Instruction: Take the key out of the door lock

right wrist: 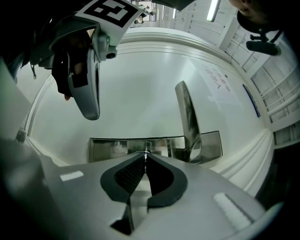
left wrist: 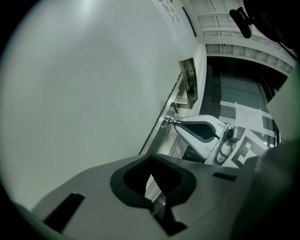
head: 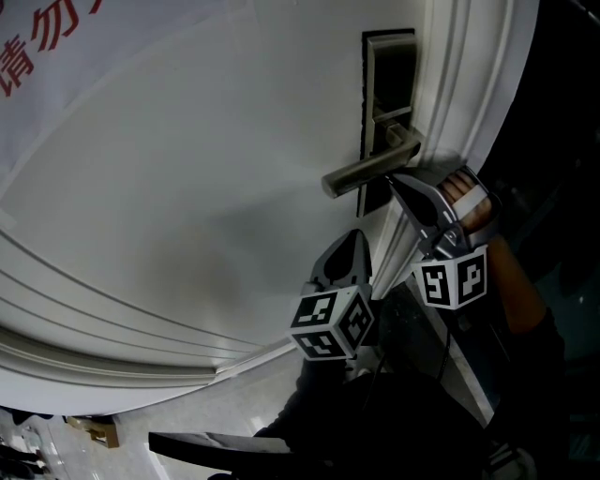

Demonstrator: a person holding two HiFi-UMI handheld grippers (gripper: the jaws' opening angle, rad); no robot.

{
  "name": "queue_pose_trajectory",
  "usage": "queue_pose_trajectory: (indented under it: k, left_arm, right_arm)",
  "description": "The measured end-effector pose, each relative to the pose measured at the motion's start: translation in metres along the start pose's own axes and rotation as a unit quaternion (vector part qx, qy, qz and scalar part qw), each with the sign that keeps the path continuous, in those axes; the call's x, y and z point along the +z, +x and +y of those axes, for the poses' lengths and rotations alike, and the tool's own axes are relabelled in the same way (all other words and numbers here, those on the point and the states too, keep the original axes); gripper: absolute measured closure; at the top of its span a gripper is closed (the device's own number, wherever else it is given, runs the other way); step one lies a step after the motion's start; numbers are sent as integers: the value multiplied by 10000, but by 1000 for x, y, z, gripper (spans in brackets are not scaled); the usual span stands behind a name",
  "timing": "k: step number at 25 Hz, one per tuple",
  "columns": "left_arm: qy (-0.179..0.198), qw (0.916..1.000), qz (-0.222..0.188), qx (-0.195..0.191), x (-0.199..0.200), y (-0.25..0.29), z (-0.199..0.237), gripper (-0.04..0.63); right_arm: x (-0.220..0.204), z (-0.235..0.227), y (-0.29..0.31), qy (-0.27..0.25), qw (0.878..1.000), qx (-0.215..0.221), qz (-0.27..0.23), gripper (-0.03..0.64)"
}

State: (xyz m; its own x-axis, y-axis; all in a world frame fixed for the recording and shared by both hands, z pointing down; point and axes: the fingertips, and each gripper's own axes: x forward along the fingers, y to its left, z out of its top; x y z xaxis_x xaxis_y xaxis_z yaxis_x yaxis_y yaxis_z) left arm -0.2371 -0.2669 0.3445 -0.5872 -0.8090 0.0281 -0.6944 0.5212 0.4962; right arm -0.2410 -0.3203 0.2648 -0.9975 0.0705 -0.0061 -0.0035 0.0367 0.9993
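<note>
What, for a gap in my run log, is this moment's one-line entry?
right gripper: shut on key at door lock | left gripper: shut, empty | key: not out

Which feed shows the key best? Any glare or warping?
Left gripper view is best: the key shows small at the tip of the right gripper, though fisheye bends the door and corners go black. Head view: dim, that gripper covers the key. Right gripper view: the shiny lock plate mirrors light; the key is only a glint.

The site was a doorway inside an office-type building. A white door (head: 187,206) carried a metal lever handle (head: 370,172) and a red-lettered notice (head: 37,47); a strip light (right wrist: 214,9) ran overhead.
</note>
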Motion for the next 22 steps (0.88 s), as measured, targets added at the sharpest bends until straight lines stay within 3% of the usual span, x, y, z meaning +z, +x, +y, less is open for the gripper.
queue_pose_trajectory:
  k: [8,15,22]
  left_arm:
    - [-48,10000,-5,-33,-1,1,-1,595]
    - [-51,10000,-14,-22,0,0,0,595]
    - [-55,10000,-37,-20,1,0,0,597]
  right_arm:
    - [0,0,0,170,9998,44,60,606]
    - [0,1,0,-169,9998,-72,80,606]
    - [-1,0,0,59,9999,-44,76,606]
